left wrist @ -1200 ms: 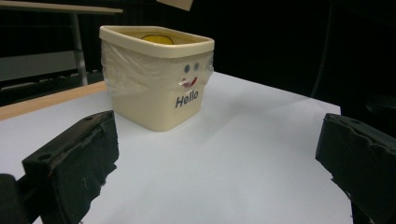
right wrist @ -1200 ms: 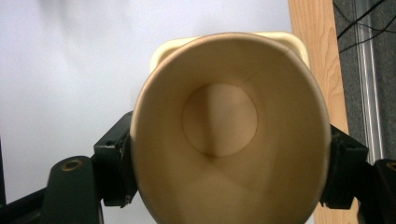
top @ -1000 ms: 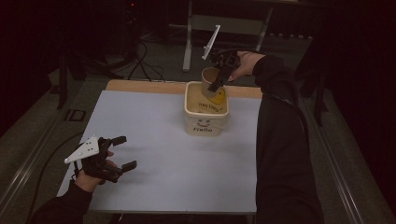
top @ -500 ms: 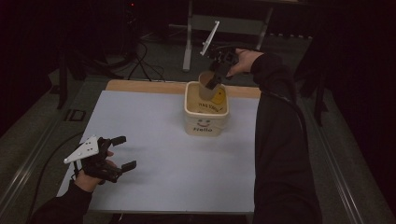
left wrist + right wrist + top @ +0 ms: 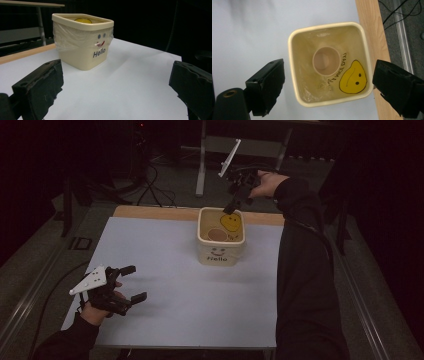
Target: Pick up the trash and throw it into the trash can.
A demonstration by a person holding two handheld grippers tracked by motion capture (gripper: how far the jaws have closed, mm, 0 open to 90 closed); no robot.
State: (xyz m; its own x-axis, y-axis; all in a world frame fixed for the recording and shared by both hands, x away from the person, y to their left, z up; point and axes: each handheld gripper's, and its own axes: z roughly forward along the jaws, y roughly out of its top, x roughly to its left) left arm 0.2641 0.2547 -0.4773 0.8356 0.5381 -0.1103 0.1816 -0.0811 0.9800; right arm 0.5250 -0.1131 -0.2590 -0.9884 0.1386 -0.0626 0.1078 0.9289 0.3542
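White table [image 5: 165, 270]; cup [image 5: 326, 60] stands upright, mouth up, inside bin [image 5: 294, 75].

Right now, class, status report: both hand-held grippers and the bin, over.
Left hand-held gripper open, low over the table. Right hand-held gripper open above bin. Cup inside. Nothing in the way.

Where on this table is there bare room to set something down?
Bare sheet runs from the left gripper across to the bin, and along the near edge. Inside the bin it is crowded: a cup sits there, with the right gripper above.
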